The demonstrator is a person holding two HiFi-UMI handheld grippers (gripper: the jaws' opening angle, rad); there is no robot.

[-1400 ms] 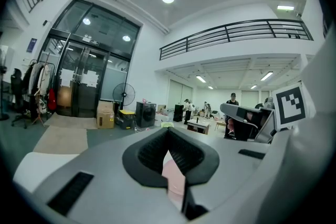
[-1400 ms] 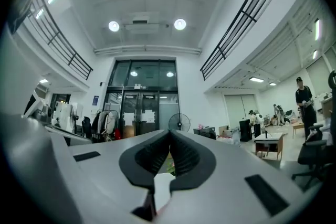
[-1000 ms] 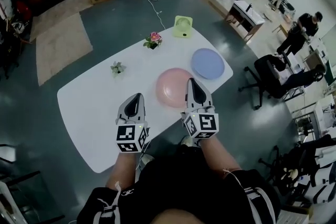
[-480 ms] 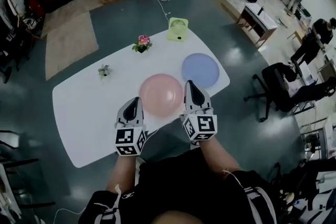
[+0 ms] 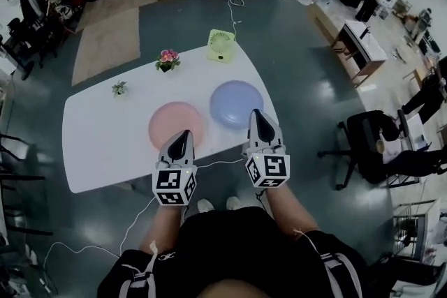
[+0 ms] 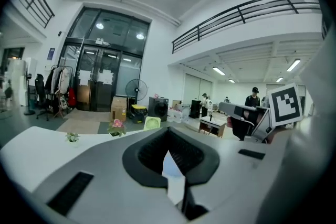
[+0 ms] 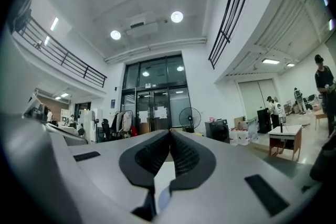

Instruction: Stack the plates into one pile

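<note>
Two plates lie apart on the white table (image 5: 98, 143): a pink plate (image 5: 172, 121) left of centre and a blue plate (image 5: 234, 101) to its right. My left gripper (image 5: 184, 133) is shut and empty; in the head view its tip lies over the pink plate's near rim. The right gripper (image 5: 256, 113), also shut and empty, lies over the blue plate's near right rim. In the left gripper view the left gripper (image 6: 168, 129) points level across the table, its jaws meeting at the tip. The right gripper (image 7: 170, 131) likewise shows closed jaws in its own view.
At the table's far edge stand a pink potted flower (image 5: 166, 58), a small green plant (image 5: 119, 88) and a green desk fan (image 5: 221, 44). A white cable (image 5: 216, 164) hangs off the near edge. An office chair (image 5: 367, 143) and desks stand to the right.
Both grippers have drawn back from over the table's middle to its near edge, still shut. The table and plates now sit farther away and more to the left in the head view.
</note>
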